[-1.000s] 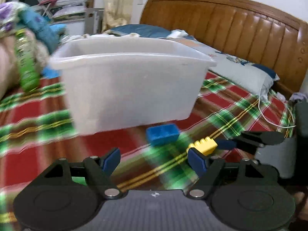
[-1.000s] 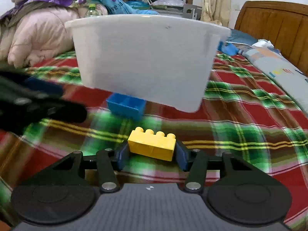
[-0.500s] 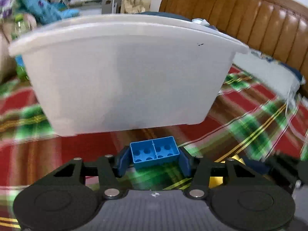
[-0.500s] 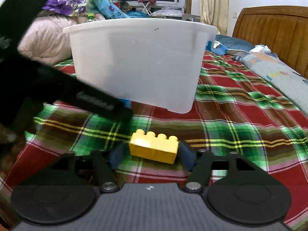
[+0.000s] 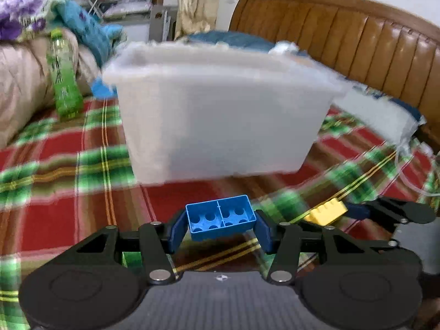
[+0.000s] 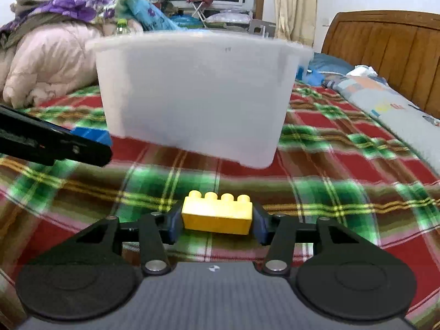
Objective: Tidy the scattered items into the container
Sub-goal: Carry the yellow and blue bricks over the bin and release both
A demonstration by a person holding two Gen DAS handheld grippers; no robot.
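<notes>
The left claw (image 5: 220, 227) is clamped on the blue brick (image 5: 220, 216), its blue pads pressing the brick's two short ends; the brick sits hollow side up, clear of the plaid bedspread (image 5: 55, 214). One second ago this claw stood wide apart with the blue brick lying loose on the bedspread ahead of it; half a second ago it had already closed on the brick, and the grip is unchanged since. The right claw (image 6: 217, 224) has the yellow brick (image 6: 217, 214) between its pads, studs upward; its jaws are closing at this moment and the pads appear to touch both ends of the brick. Half a second ago the same pads stood visibly away from the yellow brick, which then rested on the bedspread. The white container (image 5: 220, 121) stands on the bed directly ahead of both claws, beyond the held bricks, its rim higher than either brick. It looks farther from the left claw than half a second ago. From the right wrist view the left claw enters at the left side with the blue brick showing at its tip, just before the container's near lower corner. From the left wrist view the right claw and yellow brick lie to the right. A green bottle (image 5: 64, 82) stands against the bedding to the left of the container.
</notes>
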